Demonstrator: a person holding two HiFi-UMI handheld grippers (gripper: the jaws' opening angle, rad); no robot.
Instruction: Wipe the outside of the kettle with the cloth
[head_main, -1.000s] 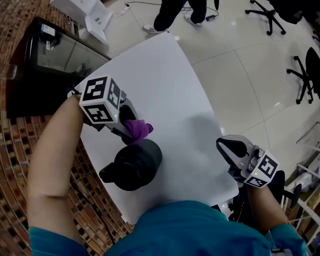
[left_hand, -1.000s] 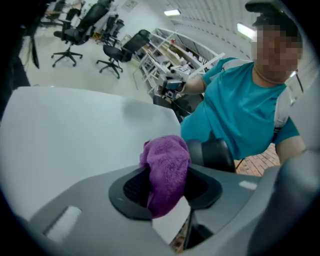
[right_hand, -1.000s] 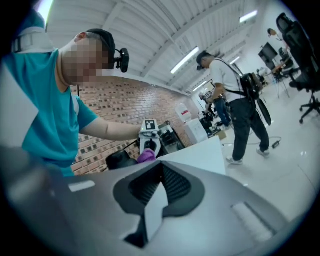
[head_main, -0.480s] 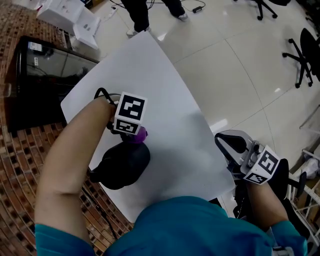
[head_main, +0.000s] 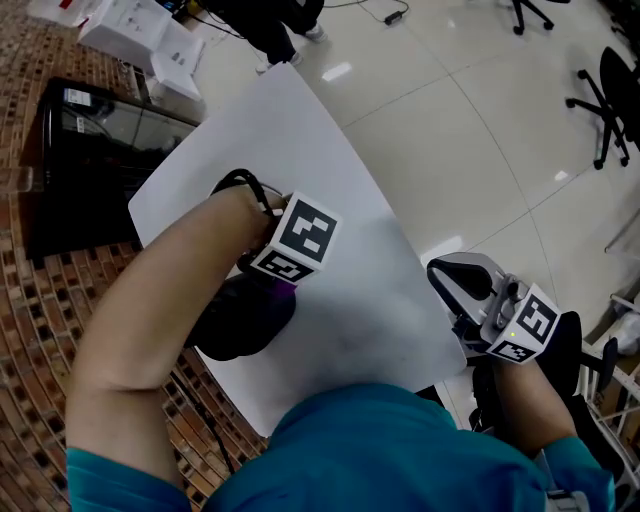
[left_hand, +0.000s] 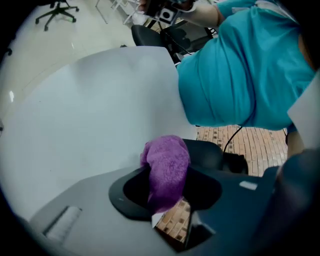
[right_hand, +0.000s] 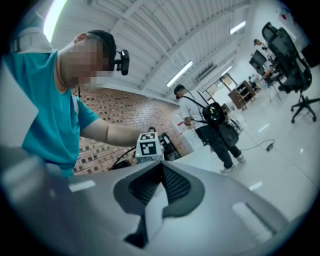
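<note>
The black kettle (head_main: 238, 320) stands near the front left edge of the white table (head_main: 300, 140). My left gripper (head_main: 283, 285) sits over the kettle's right side, its marker cube hiding most of the jaws. It is shut on the purple cloth (left_hand: 166, 167), of which only a sliver (head_main: 285, 291) shows in the head view. In the left gripper view the cloth hangs against the kettle's dark body (left_hand: 207, 152). My right gripper (head_main: 450, 282) hovers by the table's right edge, away from the kettle. Its jaws (right_hand: 159, 187) are shut with nothing between them.
A black glass cabinet (head_main: 85, 140) stands left of the table on a brick-pattern floor. White boxes (head_main: 150, 35) lie beyond it. A person's legs (head_main: 285, 15) are past the table's far corner, and office chairs (head_main: 610, 90) stand on the shiny floor at right.
My left gripper has swung with the cloth from the kettle's far side round toward its right side, and the cube has turned. The cloth is now mostly hidden. The right gripper has barely moved.
</note>
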